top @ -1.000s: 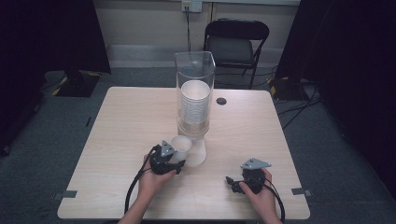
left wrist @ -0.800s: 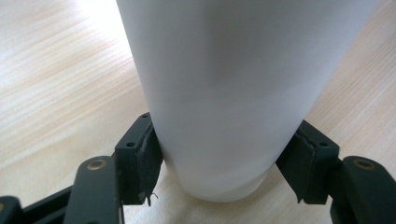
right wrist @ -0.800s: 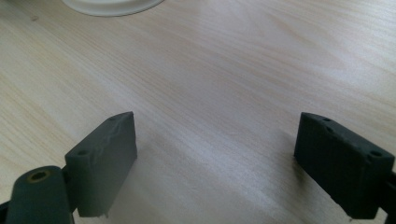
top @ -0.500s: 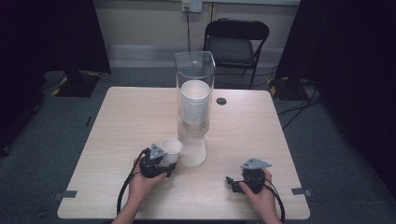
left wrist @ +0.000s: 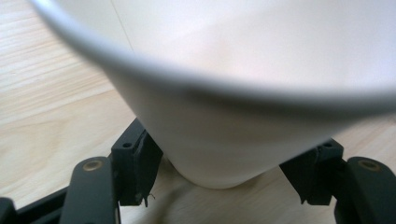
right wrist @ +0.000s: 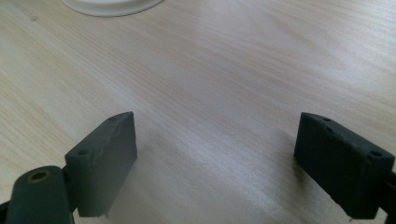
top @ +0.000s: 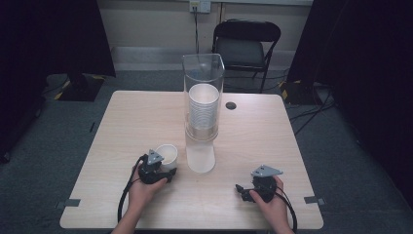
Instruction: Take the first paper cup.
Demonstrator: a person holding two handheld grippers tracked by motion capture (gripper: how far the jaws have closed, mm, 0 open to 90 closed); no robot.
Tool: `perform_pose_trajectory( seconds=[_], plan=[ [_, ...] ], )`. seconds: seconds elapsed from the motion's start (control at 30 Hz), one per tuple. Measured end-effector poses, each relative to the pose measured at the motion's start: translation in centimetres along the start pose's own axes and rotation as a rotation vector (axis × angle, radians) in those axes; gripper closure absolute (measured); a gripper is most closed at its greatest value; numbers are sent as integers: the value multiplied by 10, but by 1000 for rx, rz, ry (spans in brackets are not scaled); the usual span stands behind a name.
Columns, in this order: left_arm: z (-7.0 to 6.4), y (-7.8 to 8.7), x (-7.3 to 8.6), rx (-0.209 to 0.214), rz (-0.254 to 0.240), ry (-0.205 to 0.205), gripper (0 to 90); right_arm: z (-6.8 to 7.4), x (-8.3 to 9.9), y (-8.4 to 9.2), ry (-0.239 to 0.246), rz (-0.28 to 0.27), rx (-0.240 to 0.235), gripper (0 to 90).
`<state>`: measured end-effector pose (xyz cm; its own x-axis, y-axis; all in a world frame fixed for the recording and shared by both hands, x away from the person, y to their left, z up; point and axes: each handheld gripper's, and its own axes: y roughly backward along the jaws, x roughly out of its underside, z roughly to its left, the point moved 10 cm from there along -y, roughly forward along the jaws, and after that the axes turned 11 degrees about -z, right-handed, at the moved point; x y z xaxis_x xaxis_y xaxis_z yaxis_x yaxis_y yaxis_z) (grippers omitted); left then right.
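the left gripper [top: 155, 171] clenches a cup [top: 166, 154] just left of the dispenser [top: 202, 117], seemingly carrying it off, so setting it down looks next, while the right gripper [top: 258, 187] rests released.

The high view looked forward and down from above the tabletop's [top: 146, 122] near edge. Each gripper view sat low and close (almost skimming the wood); all three shared that tabletop's near part.

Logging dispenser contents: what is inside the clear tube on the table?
A stack of white paper cups fills the middle of the clear tube; its upper part looks empty. The frosted base hides whatever is lower down.
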<state>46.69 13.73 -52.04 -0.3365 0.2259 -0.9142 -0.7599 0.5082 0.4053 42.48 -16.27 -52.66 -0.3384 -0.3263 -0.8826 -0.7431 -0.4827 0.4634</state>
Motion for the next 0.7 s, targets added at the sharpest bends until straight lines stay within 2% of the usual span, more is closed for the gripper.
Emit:
perform_pose_trajectory(
  seconds=[0.1,0.27,0.4,0.57,0.7],
  plan=[
    [6,1,1,-11,1,0,336,0,0,0,0,0,0,128],
    [19,3,1,-46,-16,34,334,0,0,0,0,0,0,128],
    [24,6,4,-52,-12,38,329,0,0,0,0,0,0,128],
    [28,11,8,-62,-8,54,276,0,0,0,0,0,0,128],
    [31,20,14,-59,5,39,218,0,0,0,0,0,0,128]
  ],
)
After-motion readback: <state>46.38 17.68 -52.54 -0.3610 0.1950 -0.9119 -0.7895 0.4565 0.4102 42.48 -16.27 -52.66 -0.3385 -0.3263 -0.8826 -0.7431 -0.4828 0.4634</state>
